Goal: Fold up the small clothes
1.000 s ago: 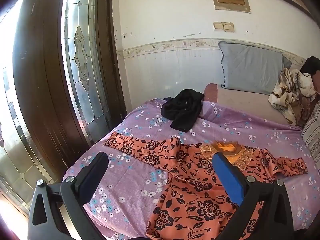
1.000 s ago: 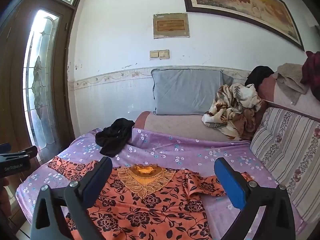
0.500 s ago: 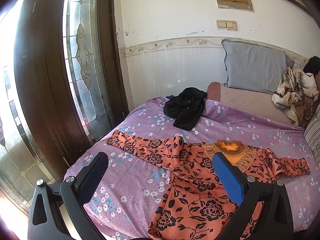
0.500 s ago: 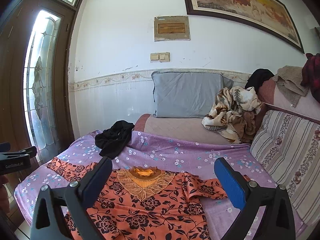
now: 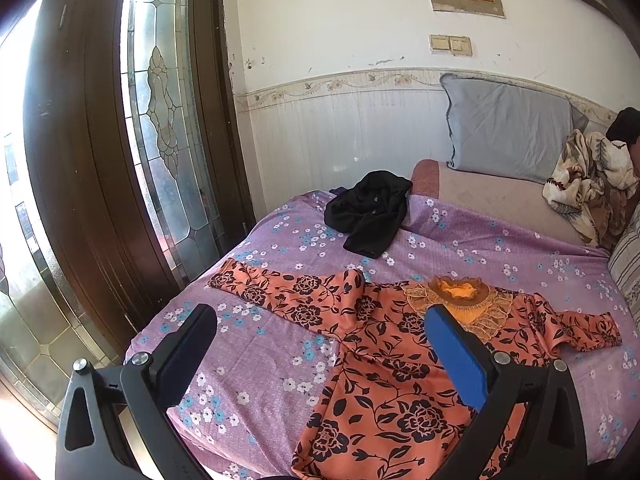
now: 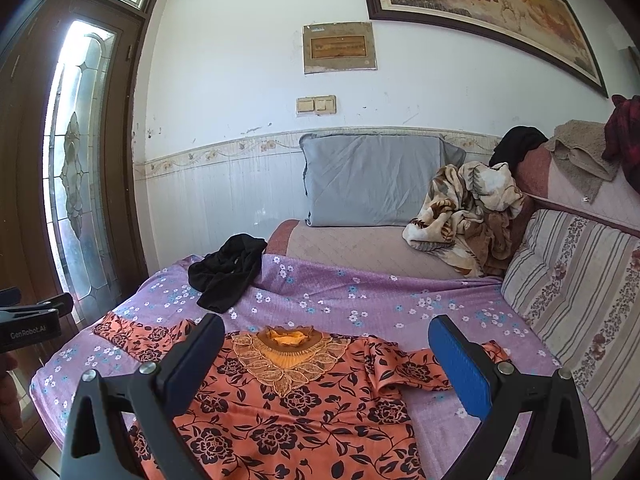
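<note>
Bed: purple flowered bedsheet [image 5: 256, 356], black garment [image 5: 368, 216] at its 11 o'clock corner.
Blouse: orange floral blouse [image 6: 320, 412] lies flat, sleeves spread.
Left tool [image 5: 320, 344]: wide open, empty, above the left sleeve.
Right tool [image 6: 326, 354]: wide open, empty, above the collar.
Risk: thin cloth; pinching may catch the sheet.

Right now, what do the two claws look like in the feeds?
Both match: black plastic frames with triangular cutouts and silver bolts. The left claw and the right claw each carry one bright blue ribbed pad and one pad that looks dark. White "GenRobot.AI" lettering shows on the left unit in the right wrist view. No cables or sleeves visible.
</note>
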Demonstrator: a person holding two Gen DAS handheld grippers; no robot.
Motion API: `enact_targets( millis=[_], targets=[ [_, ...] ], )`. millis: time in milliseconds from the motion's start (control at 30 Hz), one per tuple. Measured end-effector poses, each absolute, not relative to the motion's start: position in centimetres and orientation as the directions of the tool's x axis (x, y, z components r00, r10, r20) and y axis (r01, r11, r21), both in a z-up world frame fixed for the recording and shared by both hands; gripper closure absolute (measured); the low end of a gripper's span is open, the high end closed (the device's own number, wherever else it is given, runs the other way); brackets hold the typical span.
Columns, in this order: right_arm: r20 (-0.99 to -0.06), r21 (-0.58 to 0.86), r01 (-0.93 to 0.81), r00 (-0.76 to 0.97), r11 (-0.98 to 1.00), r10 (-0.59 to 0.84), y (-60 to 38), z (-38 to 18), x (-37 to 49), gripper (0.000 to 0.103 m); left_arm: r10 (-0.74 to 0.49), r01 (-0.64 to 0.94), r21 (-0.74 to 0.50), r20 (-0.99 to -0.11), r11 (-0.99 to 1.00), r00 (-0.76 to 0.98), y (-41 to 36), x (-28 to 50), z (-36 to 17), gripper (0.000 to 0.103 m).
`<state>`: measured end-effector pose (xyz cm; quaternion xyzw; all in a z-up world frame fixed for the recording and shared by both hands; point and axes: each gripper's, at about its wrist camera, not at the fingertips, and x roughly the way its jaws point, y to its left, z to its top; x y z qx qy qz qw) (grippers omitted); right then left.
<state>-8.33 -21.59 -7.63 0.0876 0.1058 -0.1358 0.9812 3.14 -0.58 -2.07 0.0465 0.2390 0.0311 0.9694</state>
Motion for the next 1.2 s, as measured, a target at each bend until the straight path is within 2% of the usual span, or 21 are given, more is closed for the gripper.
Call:
enact_targets(
  millis=[1200],
  targets=[
    [-0.282, 0.155, 0.291, 0.929, 0.944, -0.240, -22.5, -9.5, -5.9, 0.000, 0.083, -0.019, 0.134, -0.488, 0.991, 0.869, -2.4, 5.4, -3.6, 0.000]
  ],
)
